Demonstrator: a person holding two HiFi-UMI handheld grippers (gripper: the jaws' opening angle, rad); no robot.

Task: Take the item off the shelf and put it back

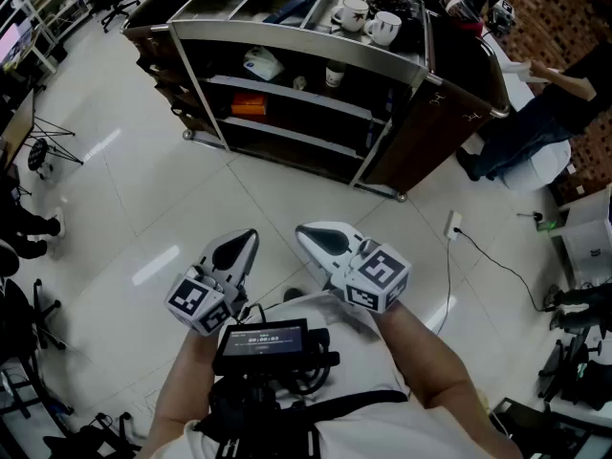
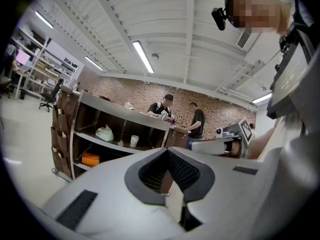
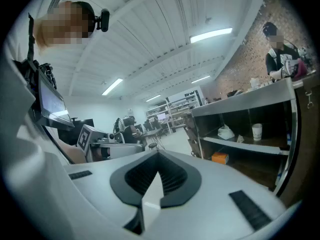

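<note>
Left tool was pressed together on nothing, held close in front of the person's chest and aimed almost level. Just beside it, the right tool was likewise pinched closed and empty, the two tips angled toward each other without touching.

Well apart from both, across the pale tiled floor, stood the dark metal-framed shelf trolley, its open side facing the person. The pictures did not settle which item the task meant. From left to right, a flat orange box lay on the lower shelf with its long axis running along the shelf edge. A white crumpled soft pack rested one shelf higher, and an upright white paper cup stood further right on that same shelf.

Everything lay straight ahead and far beyond reach, so the approach had to come first. The left tool looked marginally better placed for the box and pack, the right for the cup.
</note>
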